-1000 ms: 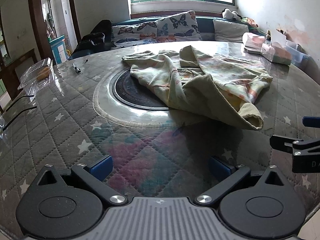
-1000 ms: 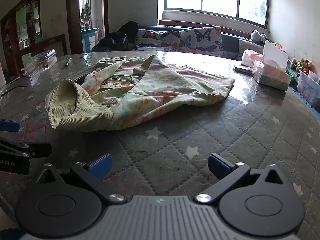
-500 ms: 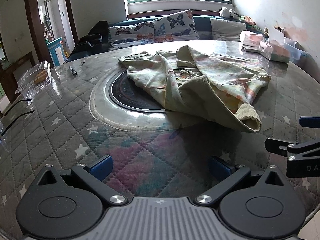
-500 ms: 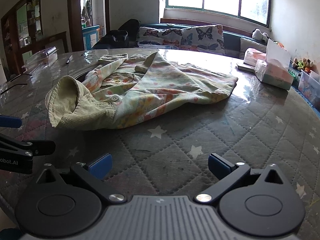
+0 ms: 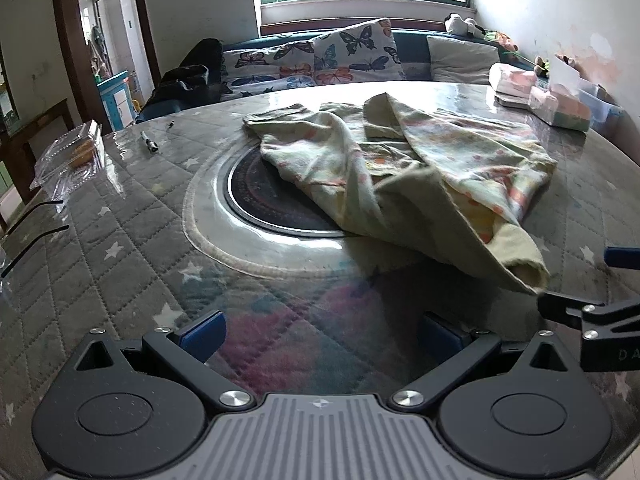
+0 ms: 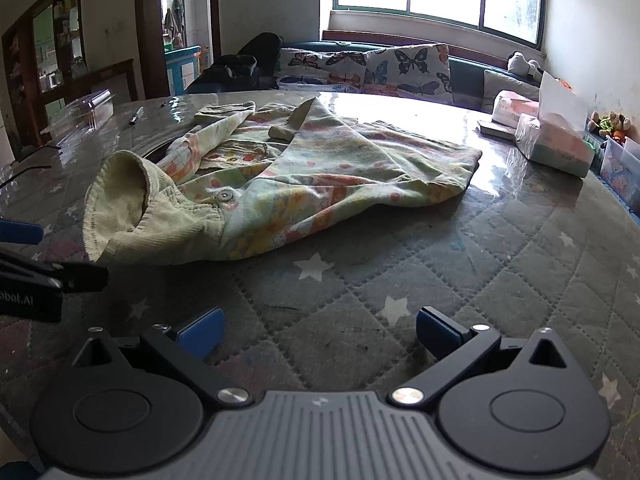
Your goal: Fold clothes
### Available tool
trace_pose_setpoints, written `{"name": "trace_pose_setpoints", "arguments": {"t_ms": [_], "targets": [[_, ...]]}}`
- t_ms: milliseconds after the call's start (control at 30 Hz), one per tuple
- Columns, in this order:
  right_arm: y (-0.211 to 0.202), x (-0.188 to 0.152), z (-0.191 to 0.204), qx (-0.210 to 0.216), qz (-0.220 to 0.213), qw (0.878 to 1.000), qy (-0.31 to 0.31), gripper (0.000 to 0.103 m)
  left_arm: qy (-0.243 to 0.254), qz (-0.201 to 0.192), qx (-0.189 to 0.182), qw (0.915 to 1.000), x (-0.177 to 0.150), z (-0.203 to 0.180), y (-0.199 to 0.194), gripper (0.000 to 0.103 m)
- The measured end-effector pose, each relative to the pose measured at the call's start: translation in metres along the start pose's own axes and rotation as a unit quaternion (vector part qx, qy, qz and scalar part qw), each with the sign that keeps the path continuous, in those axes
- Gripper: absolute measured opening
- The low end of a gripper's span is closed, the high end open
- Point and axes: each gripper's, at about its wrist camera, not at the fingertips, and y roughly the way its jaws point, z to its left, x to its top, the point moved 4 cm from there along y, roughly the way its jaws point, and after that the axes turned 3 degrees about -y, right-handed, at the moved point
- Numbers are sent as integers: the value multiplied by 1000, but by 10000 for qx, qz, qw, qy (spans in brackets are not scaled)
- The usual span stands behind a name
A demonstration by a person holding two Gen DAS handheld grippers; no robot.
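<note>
Though near, garment beyond tools.

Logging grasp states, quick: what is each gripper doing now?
Left gripper: open, holding nothing.
Right gripper: open, holding nothing.

The left tool reads "bot.AI"; right tool "DA".
</note>
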Motion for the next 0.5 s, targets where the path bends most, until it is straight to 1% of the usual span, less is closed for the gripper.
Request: {"name": "trace_pose_setpoints", "arguments": {"t_ms": [300,500], "targets": [[8,9,-16,-84,46,9999,36,103,-230,-85,323,9992,23,30,9,103],[12,26,-33,-144,15,9999,0,103,-250,-232,411,9986,50,35,14,103]]}}
